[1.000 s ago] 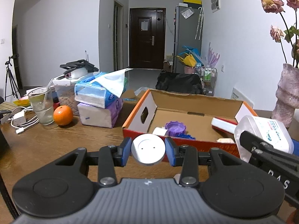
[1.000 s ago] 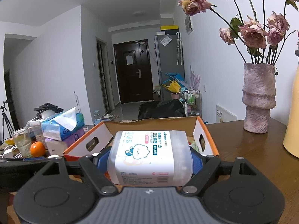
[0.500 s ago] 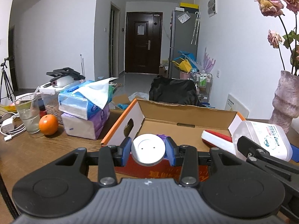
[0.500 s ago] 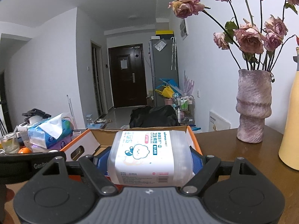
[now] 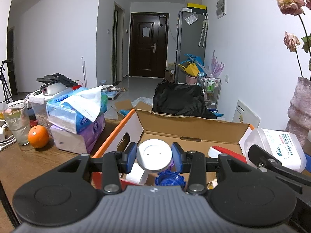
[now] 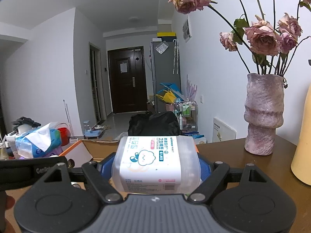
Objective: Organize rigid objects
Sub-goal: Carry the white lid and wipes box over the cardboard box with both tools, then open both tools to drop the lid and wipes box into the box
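My left gripper [image 5: 154, 155] is shut on a round white disc [image 5: 154, 154] and holds it over the near wall of an open cardboard box [image 5: 194, 124] with orange edges. Inside the box lie a blue ridged cap [image 5: 169, 179], a purple cap, a white item and a red-and-white object [image 5: 223, 152]. My right gripper [image 6: 155, 167] is shut on a clear plastic cotton-swab box [image 6: 155, 165] with a white label, held above the box's right side; it also shows in the left wrist view [image 5: 276, 147].
On the brown table left of the box: stacked tissue packs [image 5: 77, 116], an orange [image 5: 38, 136], a glass [image 5: 16, 124], a plastic container. At the right stand a pink vase with dried roses [image 6: 262, 114] and a yellow object [image 6: 303, 141].
Both grippers have moved forward and up over the cardboard box with their objects still held. The left view now looks down into the box.
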Tool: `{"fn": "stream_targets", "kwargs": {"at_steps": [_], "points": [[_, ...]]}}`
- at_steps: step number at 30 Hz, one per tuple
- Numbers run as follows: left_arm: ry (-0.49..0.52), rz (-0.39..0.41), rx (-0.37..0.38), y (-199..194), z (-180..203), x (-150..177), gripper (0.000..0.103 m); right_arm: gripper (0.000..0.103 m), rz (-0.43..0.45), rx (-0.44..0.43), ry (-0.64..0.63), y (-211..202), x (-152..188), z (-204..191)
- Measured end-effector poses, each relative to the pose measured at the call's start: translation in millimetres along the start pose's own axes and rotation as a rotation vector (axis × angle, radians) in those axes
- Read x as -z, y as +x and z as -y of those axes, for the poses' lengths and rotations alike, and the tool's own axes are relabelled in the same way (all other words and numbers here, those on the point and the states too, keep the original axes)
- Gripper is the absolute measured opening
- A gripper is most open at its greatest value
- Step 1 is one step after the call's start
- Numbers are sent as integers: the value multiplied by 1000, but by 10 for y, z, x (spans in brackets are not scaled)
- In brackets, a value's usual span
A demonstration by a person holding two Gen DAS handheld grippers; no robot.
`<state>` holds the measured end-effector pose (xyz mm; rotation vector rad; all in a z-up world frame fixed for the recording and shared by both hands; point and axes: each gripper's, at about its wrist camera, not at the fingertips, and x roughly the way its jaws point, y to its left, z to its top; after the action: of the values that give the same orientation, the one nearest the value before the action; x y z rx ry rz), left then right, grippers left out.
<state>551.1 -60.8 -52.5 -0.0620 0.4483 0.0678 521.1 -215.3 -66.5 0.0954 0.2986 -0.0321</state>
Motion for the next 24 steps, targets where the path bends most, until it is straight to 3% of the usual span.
{"fn": "stream_targets", "kwargs": {"at_steps": [24], "points": [[24, -19, -16, 703, 180, -184, 41, 81, -65, 60, -35, 634, -87, -16]]}}
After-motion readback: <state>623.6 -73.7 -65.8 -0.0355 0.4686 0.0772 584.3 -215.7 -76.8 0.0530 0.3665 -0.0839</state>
